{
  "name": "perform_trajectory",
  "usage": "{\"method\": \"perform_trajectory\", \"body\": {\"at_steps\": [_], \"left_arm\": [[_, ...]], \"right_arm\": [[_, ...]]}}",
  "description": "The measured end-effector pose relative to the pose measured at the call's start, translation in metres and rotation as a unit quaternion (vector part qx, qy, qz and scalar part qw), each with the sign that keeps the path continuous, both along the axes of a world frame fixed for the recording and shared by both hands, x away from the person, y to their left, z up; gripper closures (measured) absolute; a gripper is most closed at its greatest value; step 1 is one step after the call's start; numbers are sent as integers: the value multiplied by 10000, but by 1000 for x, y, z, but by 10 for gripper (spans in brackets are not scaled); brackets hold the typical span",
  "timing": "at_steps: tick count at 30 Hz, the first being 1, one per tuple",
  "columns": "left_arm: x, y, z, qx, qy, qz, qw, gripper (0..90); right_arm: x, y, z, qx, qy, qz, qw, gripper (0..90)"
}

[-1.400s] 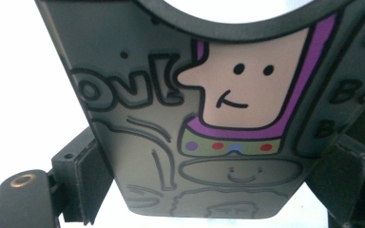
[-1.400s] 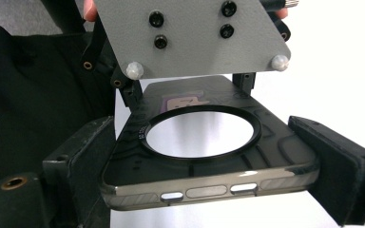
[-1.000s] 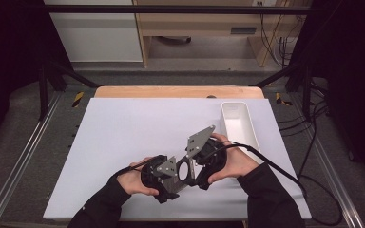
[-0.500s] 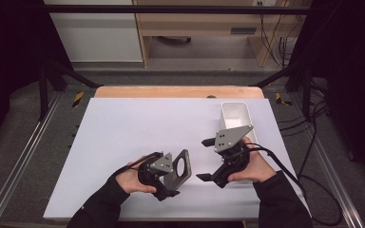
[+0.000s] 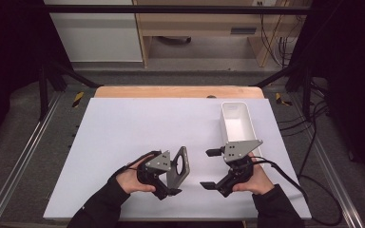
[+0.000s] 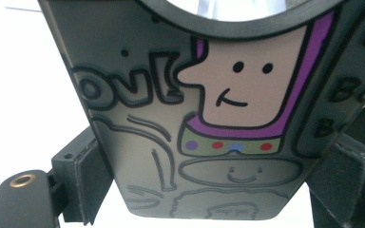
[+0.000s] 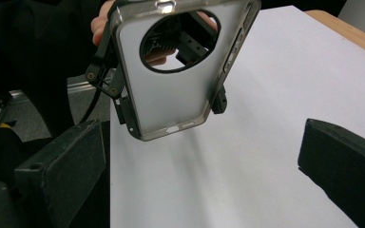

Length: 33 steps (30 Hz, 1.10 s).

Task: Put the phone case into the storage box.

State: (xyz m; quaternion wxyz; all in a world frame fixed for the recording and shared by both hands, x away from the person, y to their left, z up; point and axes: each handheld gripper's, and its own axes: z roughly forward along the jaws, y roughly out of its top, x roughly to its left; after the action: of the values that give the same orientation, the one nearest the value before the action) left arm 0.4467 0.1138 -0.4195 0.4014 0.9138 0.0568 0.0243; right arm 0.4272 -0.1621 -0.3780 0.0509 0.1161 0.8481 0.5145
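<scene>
The left gripper (image 5: 168, 183) is clamped across a phone case (image 5: 179, 166), pads pressing its two long edges, and holds it upright above the white table (image 5: 123, 137), near the front edge. To its right, the right gripper (image 5: 211, 168) hangs with jaws wide apart and nothing between them; a white bin (image 5: 237, 124) stands just beyond it. The step looks like a one-handed hold after a handover, so the next move probably calls for carrying the case to the bin. The case (image 6: 190, 142) is grey with a cartoon face, a purple outline, lettering and a round camera cut-out; its inner side (image 7: 171, 90) is plain.
</scene>
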Motion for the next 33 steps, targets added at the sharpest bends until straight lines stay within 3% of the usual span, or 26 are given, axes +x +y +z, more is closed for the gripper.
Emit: {"method": "perform_trajectory", "body": {"at_steps": [8, 17, 33], "left_arm": [[-1, 0, -1, -261, -15, -72, 9996, 116], [-2, -1, -1, -337, -7, -138, 9993, 116], [-1, -1, 0, -426, 45, -161, 9990, 116]], "right_arm": [[-2, -1, -4, 130, 1, -27, 9999, 20], [-1, 1, 0, 338, 26, 15, 9994, 19], [8, 31, 1, 333, 93, 267, 9990, 21]]}}
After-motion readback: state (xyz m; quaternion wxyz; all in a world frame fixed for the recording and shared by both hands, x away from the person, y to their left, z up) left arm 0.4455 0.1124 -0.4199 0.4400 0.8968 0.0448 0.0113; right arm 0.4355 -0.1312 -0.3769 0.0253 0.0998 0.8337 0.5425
